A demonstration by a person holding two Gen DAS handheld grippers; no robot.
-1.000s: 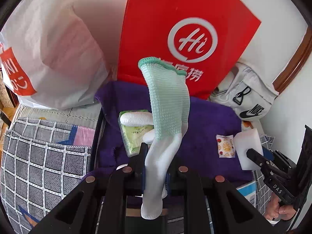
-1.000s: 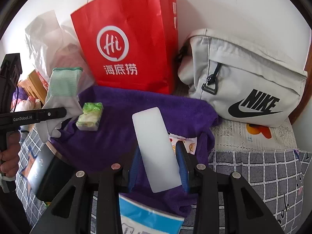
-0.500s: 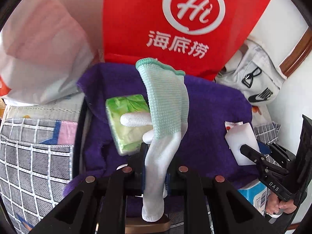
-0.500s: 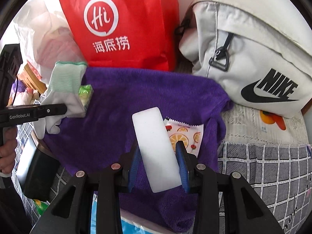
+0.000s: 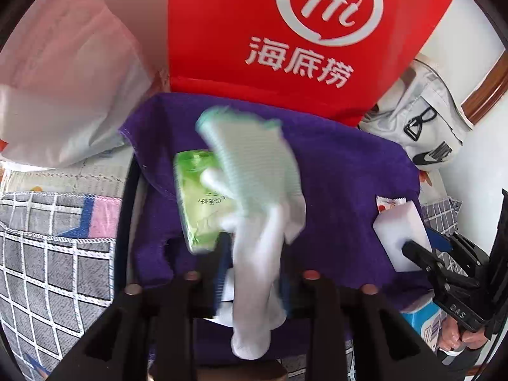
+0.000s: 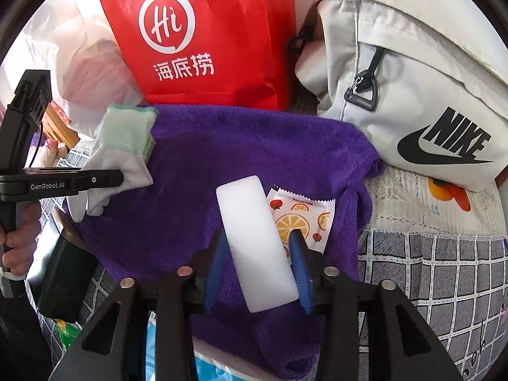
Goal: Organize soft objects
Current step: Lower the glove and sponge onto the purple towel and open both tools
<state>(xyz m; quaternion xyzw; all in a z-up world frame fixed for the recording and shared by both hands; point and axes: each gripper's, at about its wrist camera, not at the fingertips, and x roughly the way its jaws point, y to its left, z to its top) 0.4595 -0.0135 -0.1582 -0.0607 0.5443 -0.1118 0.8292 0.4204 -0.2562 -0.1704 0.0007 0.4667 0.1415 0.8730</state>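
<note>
Claws have both just been opening. The left claw (image 5: 254, 273) stands loose around a white glove (image 5: 254, 209), low in the frame. The right claw (image 6: 258, 263) is spread beside a white sponge (image 6: 257, 241) on the purple towel (image 6: 203, 171).

Each camera sits on its own tongs and looks down along them, very close to the purple towel (image 5: 343, 190). The left one looks from the left side, the right one from the right. Both see the towel and the red bag (image 6: 206, 41) standing behind it.
</note>
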